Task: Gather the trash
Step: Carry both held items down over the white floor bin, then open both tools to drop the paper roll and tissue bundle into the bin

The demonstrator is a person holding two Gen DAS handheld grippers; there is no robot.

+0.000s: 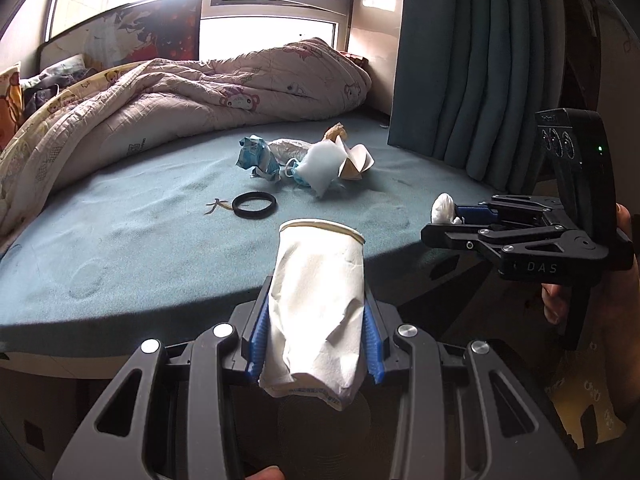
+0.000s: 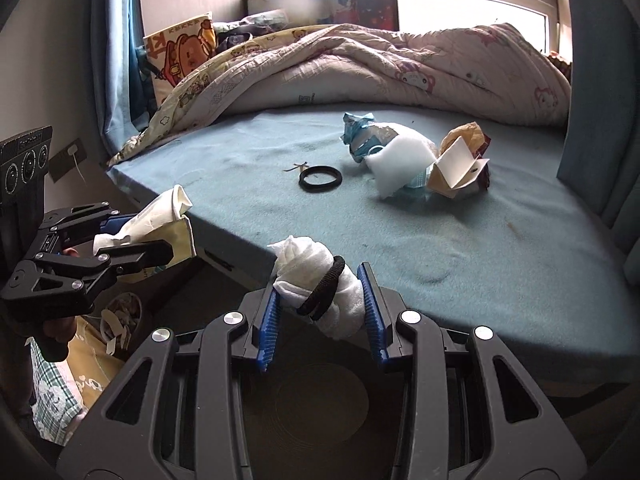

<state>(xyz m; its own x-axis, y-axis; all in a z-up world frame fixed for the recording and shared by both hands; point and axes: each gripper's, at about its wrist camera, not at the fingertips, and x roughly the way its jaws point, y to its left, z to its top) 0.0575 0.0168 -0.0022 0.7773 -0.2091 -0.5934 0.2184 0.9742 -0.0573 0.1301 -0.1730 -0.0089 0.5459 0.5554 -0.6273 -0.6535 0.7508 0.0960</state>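
My left gripper (image 1: 316,344) is shut on a crushed white paper cup (image 1: 320,308), held off the bed's near edge; it also shows in the right wrist view (image 2: 156,220). My right gripper (image 2: 324,308) is shut on a wad of white tissue (image 2: 320,284) with a black hair band around it; the wad also shows in the left wrist view (image 1: 444,208). A pile of trash (image 1: 308,158) lies on the blue bed: a blue wrapper, a white foam piece (image 2: 400,164) and folded card (image 2: 460,172). A black ring (image 1: 254,205) lies near it.
A rumpled quilt (image 1: 180,92) covers the back of the bed (image 1: 120,248). A dark teal curtain (image 1: 472,60) hangs at the right. A bin with scraps (image 2: 120,320) and a yellow bag stand on the floor left of the bed. A small twig (image 1: 216,205) lies by the ring.
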